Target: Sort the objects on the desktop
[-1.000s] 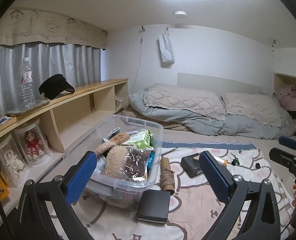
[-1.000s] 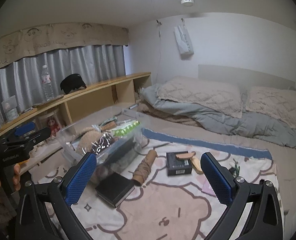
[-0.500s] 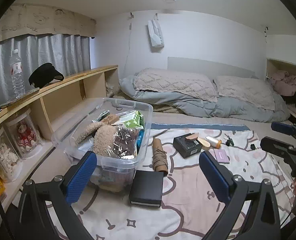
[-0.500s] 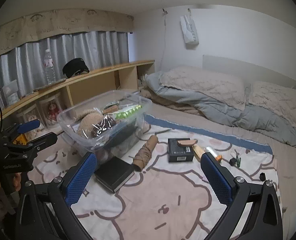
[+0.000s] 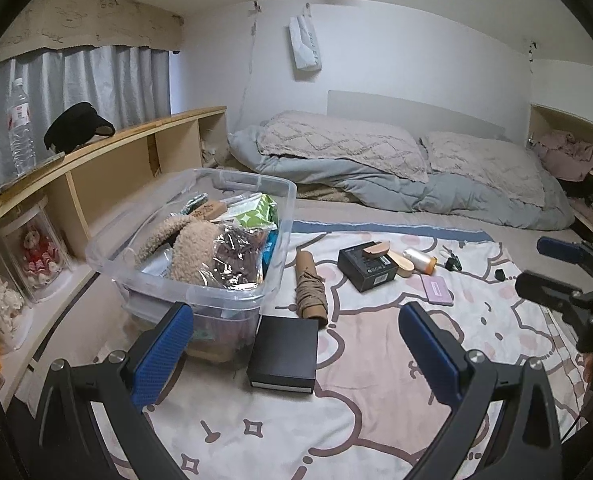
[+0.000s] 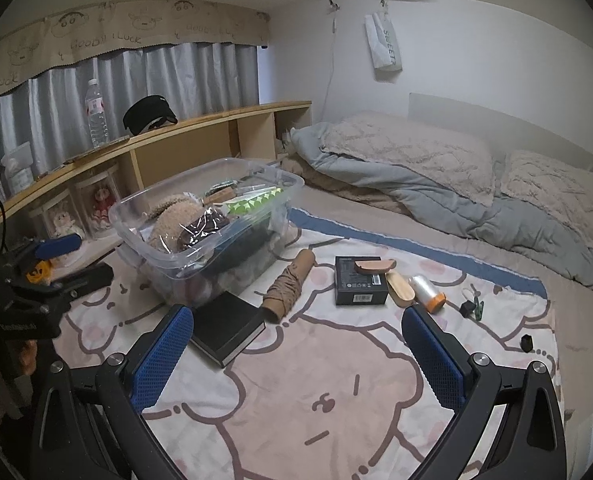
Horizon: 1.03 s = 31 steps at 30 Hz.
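A clear plastic bin [image 5: 284,200] [image 6: 136,216] full of items sits on the patterned blanket at left. In front of it lie a black notebook [image 5: 284,354] [image 6: 228,326], a brown twine roll [image 5: 310,290] [image 6: 288,286], a black box [image 5: 366,270] [image 6: 358,286] with a wooden piece on top, a white-and-orange spool [image 5: 418,258] [image 6: 426,290], a pink card [image 5: 436,290] and small clips [image 6: 472,308]. My left gripper [image 5: 296,354] is open and empty, above the notebook. My right gripper [image 6: 296,356] is open and empty, above the blanket.
A wooden shelf [image 5: 108,148] along the left holds a water bottle [image 5: 20,128], a black cap [image 5: 76,126] and doll jars [image 5: 36,248]. Pillows and a grey duvet [image 5: 396,172] lie at the back. A side shelf with clothes [image 5: 568,156] is on the right.
Both grippers have tilted down and moved nearer to the blanket; the objects sit lower and closer in view. Both stay open and empty.
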### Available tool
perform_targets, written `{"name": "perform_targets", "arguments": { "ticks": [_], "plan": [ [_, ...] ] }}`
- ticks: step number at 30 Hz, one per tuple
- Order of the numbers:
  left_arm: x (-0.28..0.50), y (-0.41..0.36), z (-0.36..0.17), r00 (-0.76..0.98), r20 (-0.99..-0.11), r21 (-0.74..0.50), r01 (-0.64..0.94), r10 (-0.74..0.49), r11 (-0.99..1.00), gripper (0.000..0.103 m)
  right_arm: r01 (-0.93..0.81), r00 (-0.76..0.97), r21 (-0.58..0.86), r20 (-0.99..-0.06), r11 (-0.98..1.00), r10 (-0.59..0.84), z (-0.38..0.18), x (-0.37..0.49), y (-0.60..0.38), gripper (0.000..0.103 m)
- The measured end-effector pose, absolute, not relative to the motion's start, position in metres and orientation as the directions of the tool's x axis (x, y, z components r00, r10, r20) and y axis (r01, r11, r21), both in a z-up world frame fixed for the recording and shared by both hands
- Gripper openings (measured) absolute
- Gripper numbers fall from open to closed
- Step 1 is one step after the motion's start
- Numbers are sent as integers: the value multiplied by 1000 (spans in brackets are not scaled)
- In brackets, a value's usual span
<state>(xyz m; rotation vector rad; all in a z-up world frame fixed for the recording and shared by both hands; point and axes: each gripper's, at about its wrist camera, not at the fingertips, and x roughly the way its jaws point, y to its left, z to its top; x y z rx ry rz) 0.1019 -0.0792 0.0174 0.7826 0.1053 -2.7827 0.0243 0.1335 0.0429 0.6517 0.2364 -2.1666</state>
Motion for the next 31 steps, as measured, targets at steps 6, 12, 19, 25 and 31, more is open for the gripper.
{"name": "perform_targets", "arguments": {
  "ticks": [6, 12, 19, 25, 31],
  "plan": [
    [101, -72, 18, -830, -511, 20, 247, -222, -969, 103, 777, -509, 56, -530, -627, -678, 43, 25, 133, 103],
    [101, -69, 18, -832, -506, 33, 243, -226, -969, 103, 782, -506, 47, -534, -622, -677, 42, 27, 133, 103],
    [101, -68, 18, -831, -508, 33, 242, -225, -970, 103, 782, -507, 46, -534, -622, -677, 42, 28, 133, 103],
    [101, -68, 17, -829, -512, 30, 243, -224, -970, 103, 779, -510, 47, -534, -625, -675, 44, 28, 134, 103],
    [100, -70, 16, -827, -516, 32, 244, -225, -969, 103, 777, -509, 50, -536, -627, -674, 44, 25, 135, 103]
  ]
}}
